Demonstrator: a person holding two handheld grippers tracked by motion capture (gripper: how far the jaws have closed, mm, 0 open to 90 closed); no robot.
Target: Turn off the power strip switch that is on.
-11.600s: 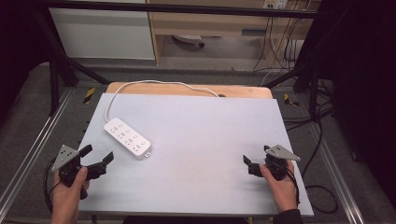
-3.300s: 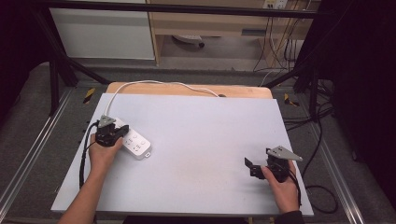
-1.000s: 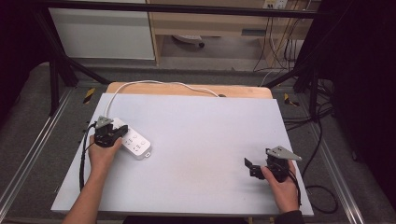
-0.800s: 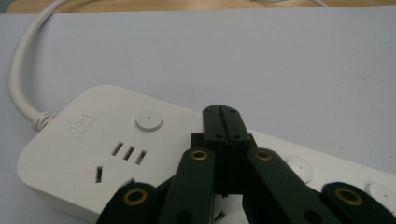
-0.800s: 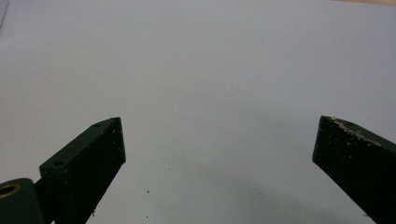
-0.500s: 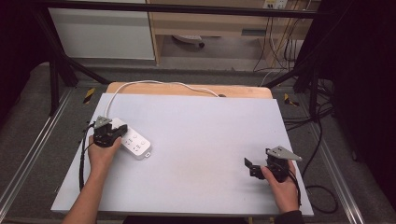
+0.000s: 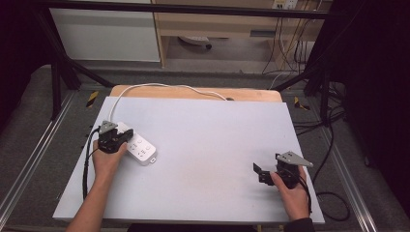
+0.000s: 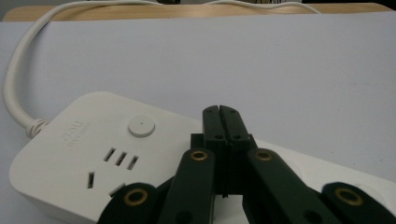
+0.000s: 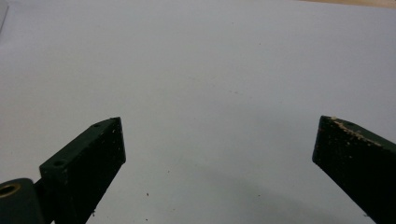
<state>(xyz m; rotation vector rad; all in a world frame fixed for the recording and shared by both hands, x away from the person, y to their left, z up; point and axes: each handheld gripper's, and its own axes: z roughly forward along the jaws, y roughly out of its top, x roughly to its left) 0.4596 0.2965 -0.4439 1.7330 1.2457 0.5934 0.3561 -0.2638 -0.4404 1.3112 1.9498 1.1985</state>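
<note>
Left gripper view: the left gripper (image 8: 219, 109), jaws pressed together, sits over the white power strip (image 8: 79, 154), just beside its round button (image 8: 141, 126); the embossed brand is too faint to read. The strip lies at the tabletop's (image 7: 217, 130) left side. The right gripper (image 9: 219, 140) stands apart, empty.

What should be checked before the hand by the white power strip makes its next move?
1. Left gripper shut, jaws together: ok.
2. Its tips over the power strip, beside the round button: ok.
3. Tips pressing on the strip: cannot tell.
4. Cord running free off the far edge of the table: ok.
5. Right gripper open, holding nothing, resting far from the strip: ok.
</note>
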